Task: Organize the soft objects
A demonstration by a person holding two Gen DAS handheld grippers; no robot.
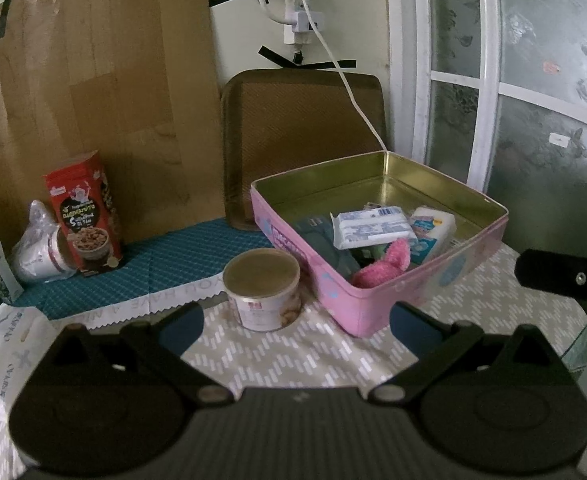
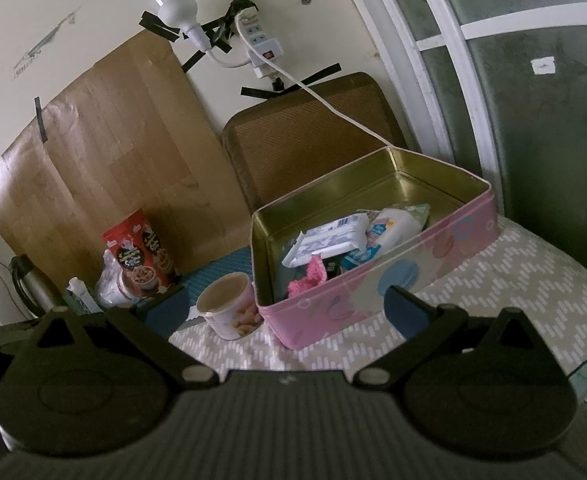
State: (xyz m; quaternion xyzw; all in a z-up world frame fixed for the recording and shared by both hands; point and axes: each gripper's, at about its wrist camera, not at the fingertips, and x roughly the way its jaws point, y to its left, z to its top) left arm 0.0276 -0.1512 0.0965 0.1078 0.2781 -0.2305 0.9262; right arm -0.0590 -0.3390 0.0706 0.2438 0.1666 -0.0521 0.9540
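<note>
Black gripper frames fill the bottom of both wrist views. The left gripper (image 1: 297, 330) hangs over the patterned grey-and-white cloth (image 1: 325, 360) with its blue-padded fingers (image 1: 181, 326) spread wide and nothing between them. The right gripper (image 2: 289, 312) is likewise released, its fingers (image 2: 407, 312) parted and empty above the same cloth; in the left wrist view a dark part of it shows at the right edge.

Just beyond the left gripper stands a round can (image 1: 262, 290) with a dull lid, upright on the cloth and just beside the near corner of a pink tin box (image 1: 357, 304). The box is open, its inside gold-coloured. Inside lie the soft things: a fluffy pink cloth (image 1: 385, 266) against the near wall, a white-and-blue tissue pack (image 1: 373, 226) over dark folded fabric (image 1: 325, 240), and a white packet with blue print (image 1: 431, 226) towards the right wall.

At the left edge of the table lies a white plastic bag with lettering (image 1: 5, 356). Farther left, on a teal mat (image 1: 141, 268), a red cereal carton (image 1: 85, 216) stands upright with a crumpled bag holding a cup (image 1: 41, 248) beside it.

Behind the box a brown tray (image 1: 305, 140) leans against the wall, next to a taped-up sheet of cardboard (image 1: 93, 100). A white cable (image 1: 349, 92) runs from a power strip (image 2: 259, 46) down behind the box. A frosted window (image 1: 533, 100) is on the right.
</note>
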